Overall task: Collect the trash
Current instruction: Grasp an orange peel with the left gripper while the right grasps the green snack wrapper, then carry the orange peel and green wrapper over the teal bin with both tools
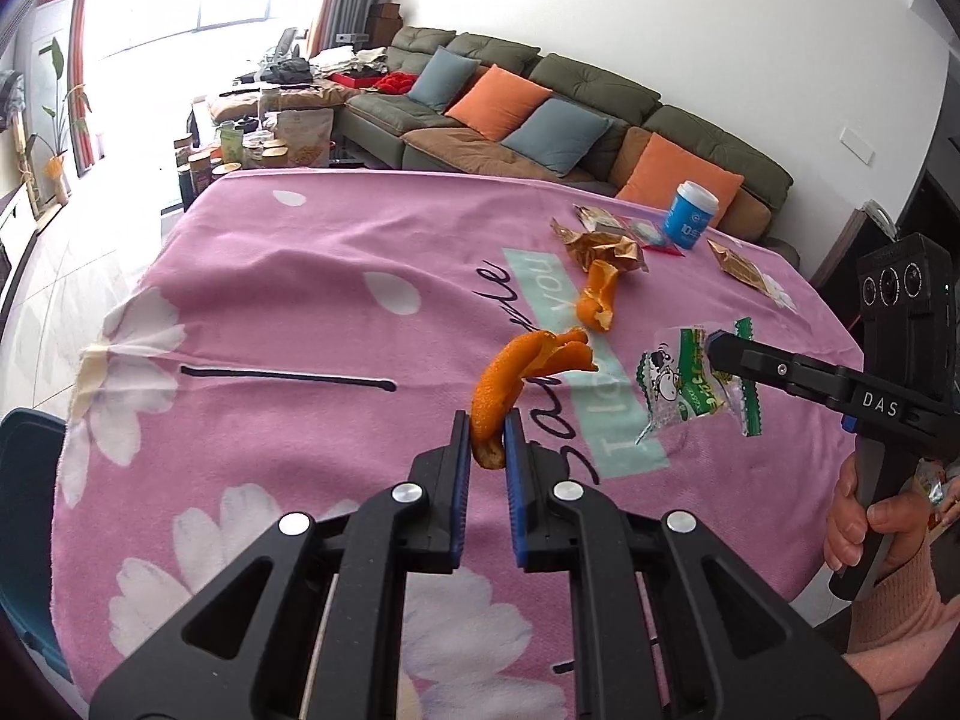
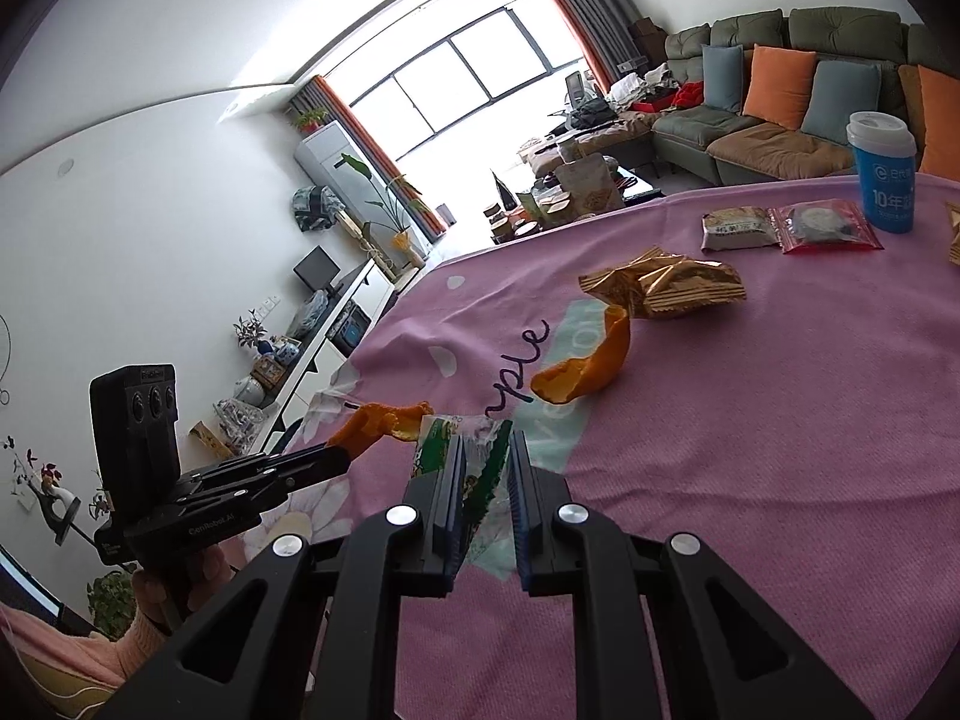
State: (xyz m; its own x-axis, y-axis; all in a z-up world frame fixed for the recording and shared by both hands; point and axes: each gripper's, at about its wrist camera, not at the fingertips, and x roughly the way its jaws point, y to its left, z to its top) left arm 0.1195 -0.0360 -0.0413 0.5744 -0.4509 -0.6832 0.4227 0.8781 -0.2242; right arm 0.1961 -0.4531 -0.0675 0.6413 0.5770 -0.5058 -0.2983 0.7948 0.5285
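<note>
My left gripper (image 1: pixel 487 427) is shut on a long orange peel (image 1: pixel 510 378) and holds it above the pink tablecloth (image 1: pixel 288 300). My right gripper (image 2: pixel 487 450) is shut on a clear green-and-white wrapper (image 2: pixel 474 468), also held above the cloth. In the left wrist view the right gripper (image 1: pixel 717 348) and the wrapper (image 1: pixel 690 384) show at the right. In the right wrist view the left gripper (image 2: pixel 345 457) with its peel (image 2: pixel 378 420) shows at the left. A second orange peel (image 1: pixel 597 297) (image 2: pixel 591 369) lies on the cloth.
A crumpled gold wrapper (image 1: pixel 606 246) (image 2: pixel 666 285), a grey snack packet (image 2: pixel 738 229), a red-edged packet (image 2: pixel 828 227), another gold packet (image 1: pixel 741 267) and a blue cup with a white lid (image 1: pixel 690 213) (image 2: pixel 885 171) lie at the far side. A dark blue bin edge (image 1: pixel 24 516) shows at the left.
</note>
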